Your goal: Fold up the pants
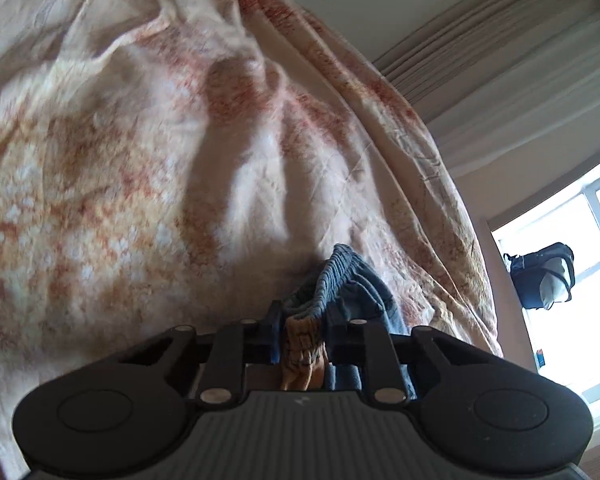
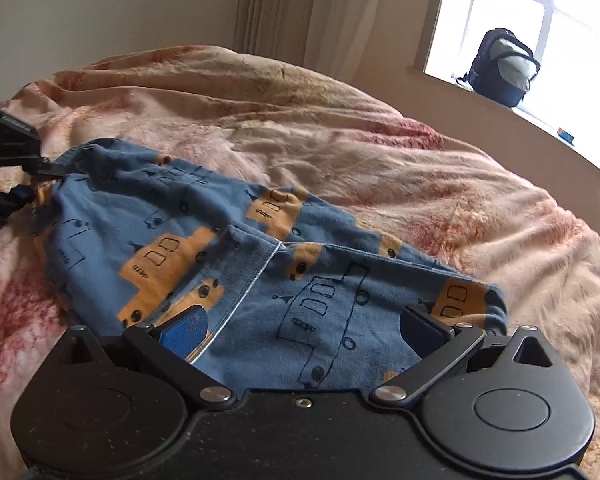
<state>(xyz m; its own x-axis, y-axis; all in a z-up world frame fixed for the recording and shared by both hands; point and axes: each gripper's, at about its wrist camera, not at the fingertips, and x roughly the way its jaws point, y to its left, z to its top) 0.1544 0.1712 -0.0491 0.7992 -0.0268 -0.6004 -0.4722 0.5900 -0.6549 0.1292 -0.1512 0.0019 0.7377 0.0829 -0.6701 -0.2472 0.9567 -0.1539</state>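
Small blue pants (image 2: 260, 264) with orange bus prints lie crumpled on a pink and cream patterned bedspread (image 2: 380, 152). My right gripper (image 2: 306, 326) hovers open over their near end, a blue pad on each side and the cloth spread beneath the gap. In the right wrist view my left gripper (image 2: 40, 176) sits at the far left, pinching the pants' far edge. The left wrist view shows it (image 1: 302, 320) shut on a bunched fold of the pants (image 1: 344, 276), with blue ribbed waistband and orange print squeezed between the pads.
The bedspread (image 1: 140, 160) is rumpled, with raised folds beyond the pants. A dark backpack (image 2: 504, 68) stands on the window sill at the right, a small blue object (image 2: 566, 135) beside it. Pale curtains (image 2: 300, 8) hang by the wall behind the bed.
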